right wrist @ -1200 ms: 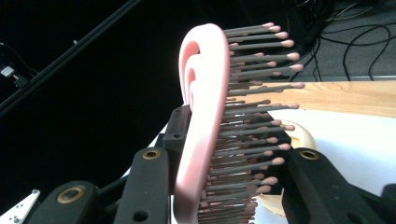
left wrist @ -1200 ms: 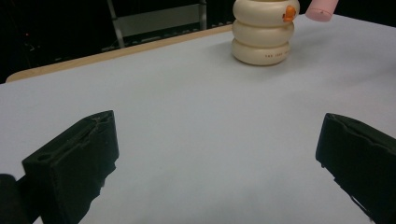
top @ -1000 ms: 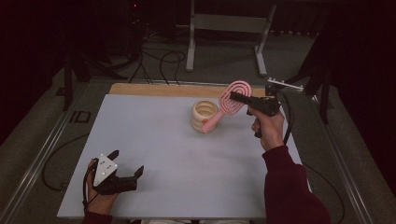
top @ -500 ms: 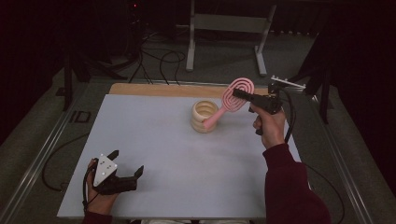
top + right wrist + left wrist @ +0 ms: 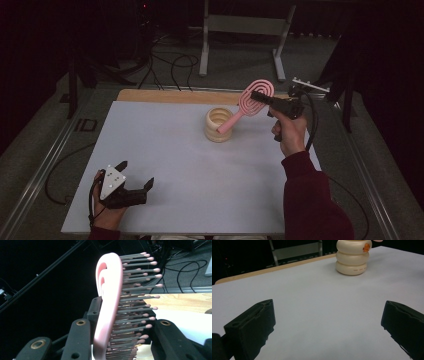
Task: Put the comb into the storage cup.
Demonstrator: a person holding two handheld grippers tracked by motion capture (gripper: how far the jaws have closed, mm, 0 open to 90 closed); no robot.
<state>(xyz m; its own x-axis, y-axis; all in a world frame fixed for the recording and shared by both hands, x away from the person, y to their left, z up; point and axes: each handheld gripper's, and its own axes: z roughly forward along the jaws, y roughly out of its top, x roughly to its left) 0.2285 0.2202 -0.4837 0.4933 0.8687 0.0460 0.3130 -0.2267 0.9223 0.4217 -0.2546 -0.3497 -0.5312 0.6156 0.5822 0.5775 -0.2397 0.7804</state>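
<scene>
While the right gripper (image 5: 263, 97) pinches a pink plastic hairbrush with an oval looped head (image 5: 248, 102) by that head, its handle angles down into a cream ribbed ceramic cup (image 5: 218, 124).
A sideways pull could tip the cup; the grip across the bristles may slip. Left gripper (image 5: 136, 176) rests spread, well apart.

hairbrush (image 5: 244, 106): handle tip in ringed holder (image 5: 218, 125) | holder: table (image 5: 165, 150) far-centre
</scene>
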